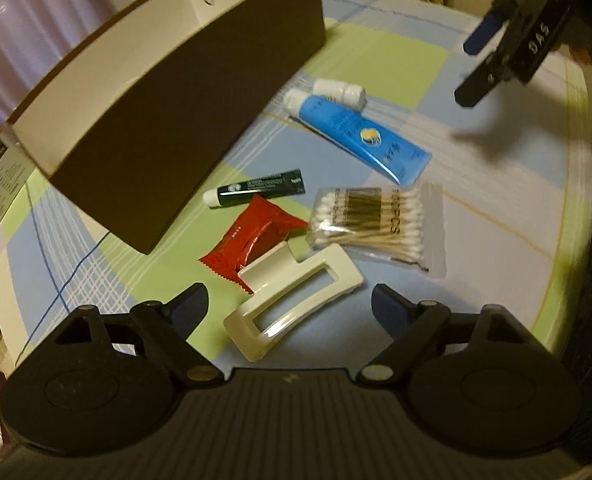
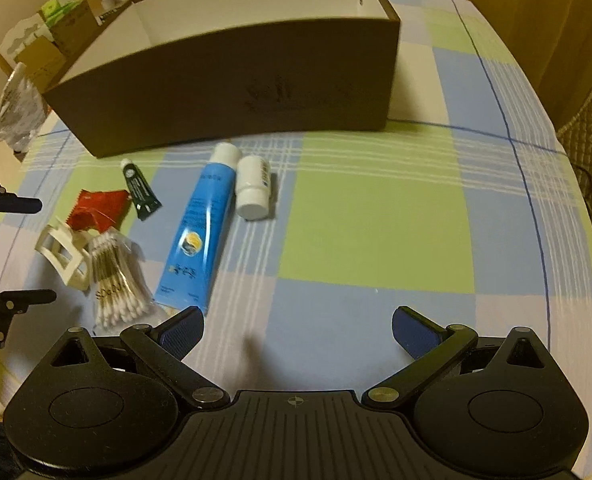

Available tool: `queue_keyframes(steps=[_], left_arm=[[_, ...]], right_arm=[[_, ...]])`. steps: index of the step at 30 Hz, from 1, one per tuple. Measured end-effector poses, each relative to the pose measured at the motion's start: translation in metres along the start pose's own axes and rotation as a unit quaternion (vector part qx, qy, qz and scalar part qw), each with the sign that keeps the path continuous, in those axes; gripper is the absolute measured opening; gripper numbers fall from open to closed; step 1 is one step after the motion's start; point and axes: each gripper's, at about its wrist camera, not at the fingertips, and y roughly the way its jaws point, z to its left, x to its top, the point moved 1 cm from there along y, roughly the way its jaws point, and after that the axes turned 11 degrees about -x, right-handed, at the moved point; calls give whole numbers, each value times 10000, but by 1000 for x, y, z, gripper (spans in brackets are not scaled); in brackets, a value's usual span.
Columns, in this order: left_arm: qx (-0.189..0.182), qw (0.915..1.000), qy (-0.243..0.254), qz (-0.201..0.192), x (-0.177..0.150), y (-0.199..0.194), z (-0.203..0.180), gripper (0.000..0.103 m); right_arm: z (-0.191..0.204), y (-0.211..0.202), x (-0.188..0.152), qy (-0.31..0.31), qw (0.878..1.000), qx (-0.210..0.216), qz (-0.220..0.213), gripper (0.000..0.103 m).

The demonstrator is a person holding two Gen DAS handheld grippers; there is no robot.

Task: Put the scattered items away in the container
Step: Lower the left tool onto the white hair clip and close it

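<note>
Gaping wide and holding nothing, the left gripper (image 1: 289,306) hangs just above a cream hair clip (image 1: 293,300). The right gripper (image 2: 298,330), equally spread and empty, hovers over bare tablecloth (image 2: 376,220) near a blue tube (image 2: 199,236). Beyond the scattered items stands the brown box (image 2: 231,92).

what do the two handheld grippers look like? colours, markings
Both are matte black plastic with ribbed bodies, round side housings and silver pivot rivets. The left gripper and right gripper have blue textured pads on the jaws. White "DAS" lettering shows on the right gripper's side. No cables visible.
</note>
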Motion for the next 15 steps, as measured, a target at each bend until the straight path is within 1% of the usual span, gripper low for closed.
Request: queue_keyframes(steps=[3, 4, 6, 8, 10, 12, 15], left_arm=[[-139, 9998, -43, 156, -1, 10, 3, 86], [-198, 9996, -100, 195, -2, 13, 5, 83], [-301, 9990, -235, 216, -5, 16, 6, 73], [-464, 9975, -455, 280, -9, 18, 9, 53], [-623, 9957, -625, 285, -15, 17, 9, 48], [-720, 9946, -689, 305, -20, 14, 5, 48], [-600, 9945, -789, 327, -28, 7, 2, 49]], right_arm=[[-2, 2, -1, 19, 10000, 2, 54, 103], [-2, 3, -1, 20, 10000, 4, 66, 103], [-3, 4, -2, 21, 10000, -2, 90, 103], [-4, 6, -2, 21, 9999, -19, 127, 103], [-5, 8, -2, 27, 9999, -30, 164, 103], [-6, 10, -3, 40, 9998, -21, 200, 103], [-7, 13, -2, 49, 9997, -12, 229, 103]])
